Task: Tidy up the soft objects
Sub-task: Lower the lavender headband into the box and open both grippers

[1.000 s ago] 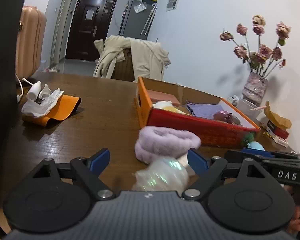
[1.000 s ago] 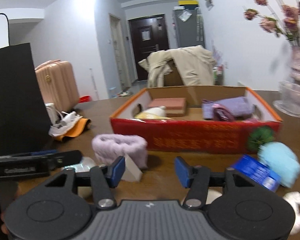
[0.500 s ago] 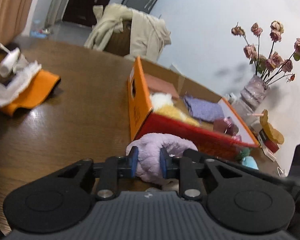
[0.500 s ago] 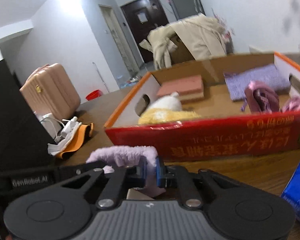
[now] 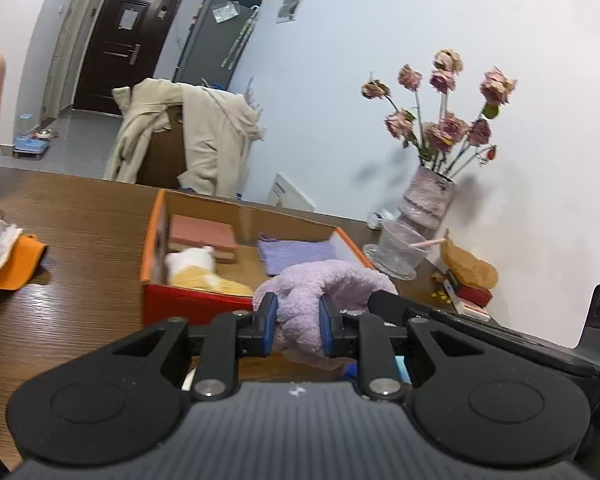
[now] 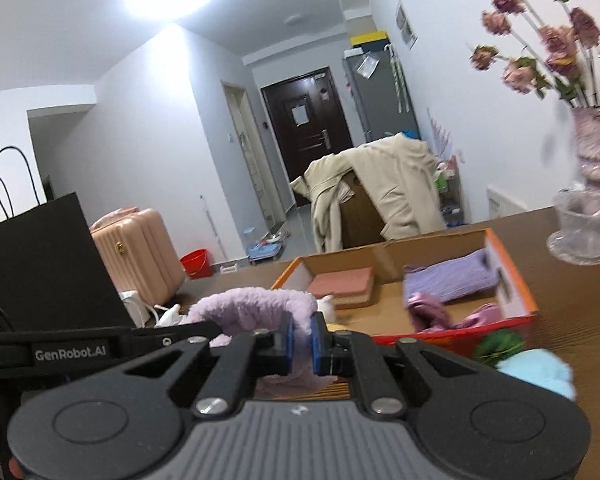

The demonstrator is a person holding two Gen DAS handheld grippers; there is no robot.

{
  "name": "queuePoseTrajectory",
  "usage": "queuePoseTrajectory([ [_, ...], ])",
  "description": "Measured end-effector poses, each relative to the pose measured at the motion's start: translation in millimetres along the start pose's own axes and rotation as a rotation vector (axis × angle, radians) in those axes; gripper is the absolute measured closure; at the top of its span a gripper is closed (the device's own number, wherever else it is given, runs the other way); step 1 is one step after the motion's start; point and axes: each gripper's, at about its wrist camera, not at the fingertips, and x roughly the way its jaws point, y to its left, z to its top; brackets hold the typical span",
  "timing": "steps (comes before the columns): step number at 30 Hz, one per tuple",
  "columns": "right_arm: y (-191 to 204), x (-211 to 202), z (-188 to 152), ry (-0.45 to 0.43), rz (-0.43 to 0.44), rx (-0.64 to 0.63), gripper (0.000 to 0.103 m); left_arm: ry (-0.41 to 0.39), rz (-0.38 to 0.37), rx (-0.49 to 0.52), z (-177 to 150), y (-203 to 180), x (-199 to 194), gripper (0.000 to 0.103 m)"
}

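A lilac plush headband [image 5: 332, 280] hung before a cardboard box [image 5: 196, 304] with red front and orange rim, which held a pink sponge block [image 5: 202, 234], a purple ribbed cloth [image 5: 296, 252] and a yellow-and-white plush toy [image 5: 196, 270].

On my table [image 5: 80, 240] I count one cardboard box [image 5: 156, 240]. Inside it I see one pink block [image 5: 202, 234], one cream-and-yellow plush toy [image 5: 196, 270], one folded purple cloth [image 5: 296, 252] and one crumpled pink cloth [image 6: 428, 310]. Between my two tools hangs one fluffy lilac band [image 5: 320, 284]. Beside the box I count one green ball [image 6: 500, 342], one pale blue plush [image 6: 536, 370], one vase [image 5: 426, 200] and one clear cup [image 5: 396, 246].
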Motion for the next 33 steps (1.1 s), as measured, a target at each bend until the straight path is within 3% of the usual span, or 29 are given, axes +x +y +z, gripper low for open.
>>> queuePoseTrajectory([
  [4, -18, 6, 14, -0.004, -0.013, -0.005, 0.094, 0.022, -0.017, 0.018, 18, -10, 24, 0.081],
  [8, -38, 42, 50, -0.001, -0.023, -0.047, 0.094, 0.064, -0.008, 0.004, 56, -1, 80, 0.081],
  [15, -91, 172, 100, 0.142, -0.09, -0.039, 0.094, 0.152, 0.05, -0.127, 108, 44, 216, 0.082],
  [18, -108, 224, 109, 0.196, -0.133, -0.038, 0.094, 0.213, 0.049, -0.169, 114, 65, 267, 0.079],
  [21, -121, 272, 103, 0.295, -0.158, -0.04, 0.093, 0.258, 0.121, -0.174, 104, 79, 299, 0.077],
  [26, -131, 302, 83, 0.378, -0.191, -0.016, 0.087, 0.292, 0.134, -0.159, 92, 87, 304, 0.063],
  [27, -133, 299, 84, 0.363, -0.177, 0.012, 0.079, 0.28, 0.134, -0.144, 94, 85, 298, 0.062],
  [28, -133, 295, 85, 0.346, -0.166, 0.021, 0.06, 0.266, 0.138, -0.131, 98, 83, 290, 0.061],
  [29, -132, 287, 87, 0.329, -0.166, 0.027, 0.052, 0.244, 0.139, -0.117, 103, 80, 280, 0.057],
  [33, -127, 247, 103, 0.259, -0.162, 0.026, 0.049, 0.15, 0.143, -0.064, 120, 61, 229, 0.053],
])
